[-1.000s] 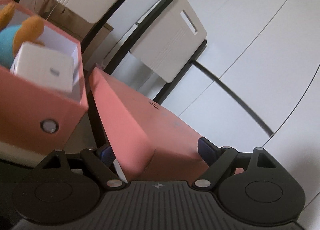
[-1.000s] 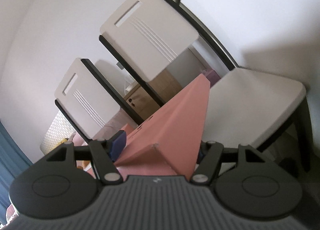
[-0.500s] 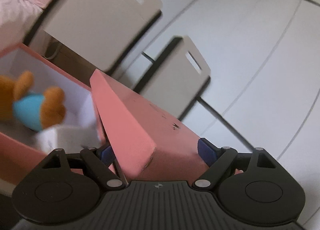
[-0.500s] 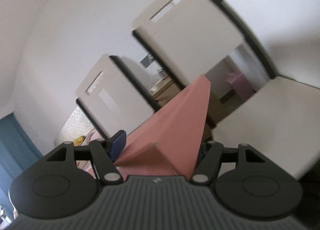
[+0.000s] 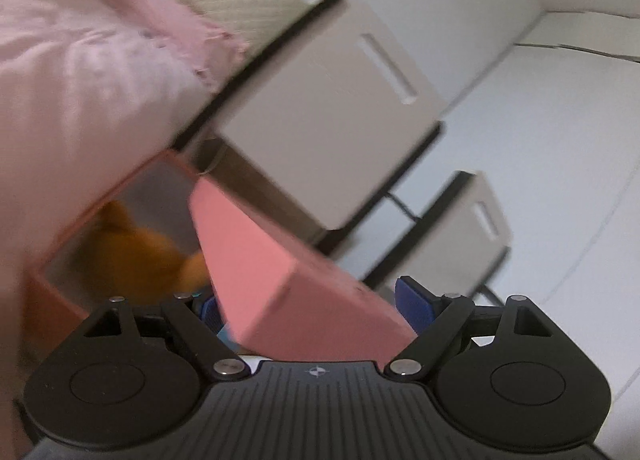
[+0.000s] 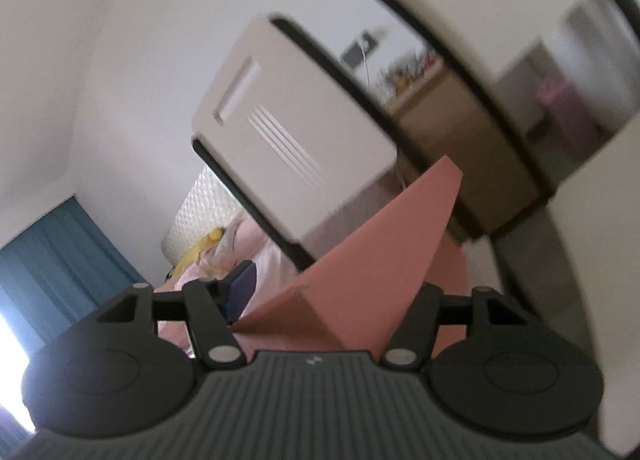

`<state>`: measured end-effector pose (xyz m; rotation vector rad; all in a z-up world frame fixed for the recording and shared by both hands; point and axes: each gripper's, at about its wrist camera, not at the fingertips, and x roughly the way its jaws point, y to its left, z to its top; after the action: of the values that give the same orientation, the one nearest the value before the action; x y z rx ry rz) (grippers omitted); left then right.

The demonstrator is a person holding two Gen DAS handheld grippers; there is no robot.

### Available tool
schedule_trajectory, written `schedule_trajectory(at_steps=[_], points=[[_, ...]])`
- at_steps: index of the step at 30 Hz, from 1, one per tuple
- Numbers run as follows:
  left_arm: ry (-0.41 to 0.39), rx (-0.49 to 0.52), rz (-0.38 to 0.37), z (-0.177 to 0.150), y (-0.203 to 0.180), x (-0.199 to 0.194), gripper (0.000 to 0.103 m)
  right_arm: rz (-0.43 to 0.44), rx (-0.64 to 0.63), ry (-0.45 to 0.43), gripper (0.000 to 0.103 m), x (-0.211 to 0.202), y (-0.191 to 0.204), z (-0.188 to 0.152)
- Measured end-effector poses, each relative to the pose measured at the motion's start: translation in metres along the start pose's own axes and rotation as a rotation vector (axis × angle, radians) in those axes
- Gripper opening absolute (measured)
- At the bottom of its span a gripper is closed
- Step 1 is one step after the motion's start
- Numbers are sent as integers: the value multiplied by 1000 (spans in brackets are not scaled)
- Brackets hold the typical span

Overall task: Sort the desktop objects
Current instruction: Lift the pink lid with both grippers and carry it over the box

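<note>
A pink box lid point(image 5: 280, 280) is carried between both grippers. My left gripper point(image 5: 312, 308) is shut on one end of it, its blue pads point(image 5: 414, 306) against the sides. In the right wrist view the same lid point(image 6: 380, 252) rises as a slanted sheet between the jaws of my right gripper point(image 6: 332, 292). Those jaws are closing on it, and the right finger is hidden behind the lid. Left of the lid stands the open pink box point(image 5: 120, 196) with an orange plush toy point(image 5: 136, 256) inside, blurred.
Two pale chair backs point(image 5: 328, 112) point(image 6: 288, 148) stand just beyond the lid. Pink bedding point(image 5: 80, 80) fills the left of the left wrist view. A wooden cabinet point(image 6: 440, 116) and a blue curtain point(image 6: 52, 260) lie farther off.
Both grippers have swung sideways with the lid in them. The open box has slid in behind the lid's left edge, and the white carton in it has dropped out of sight. Bedding has come into view.
</note>
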<state>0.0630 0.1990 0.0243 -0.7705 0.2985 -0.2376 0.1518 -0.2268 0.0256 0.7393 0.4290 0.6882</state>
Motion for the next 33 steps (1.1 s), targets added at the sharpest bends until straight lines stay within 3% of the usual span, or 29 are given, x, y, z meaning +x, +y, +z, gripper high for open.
schedule_trajectory(at_steps=[3,11,18,22,26,27,31,33], points=[[-25,-27,49,0,22,-2,87,15,-28,43,63,22,-4,-16],[-74,-164,33,4,59,-8,86,82,-79,87,66,49,-15,-37],[-96,-149,31,2,57,-9,89,134,-158,116,80,44,-15,-39],[-102,-144,33,2,57,-8,90,162,-203,193,94,46,-8,-38],[-108,-157,31,1,60,-8,90,181,-216,260,98,42,-5,-34],[-110,-159,35,1,60,-8,90,181,-219,273,103,40,-5,-33],[-110,-159,27,1,61,-7,91,124,-281,341,103,30,-7,-21],[-110,-151,38,0,59,-7,91,71,-282,308,103,21,-13,-19]])
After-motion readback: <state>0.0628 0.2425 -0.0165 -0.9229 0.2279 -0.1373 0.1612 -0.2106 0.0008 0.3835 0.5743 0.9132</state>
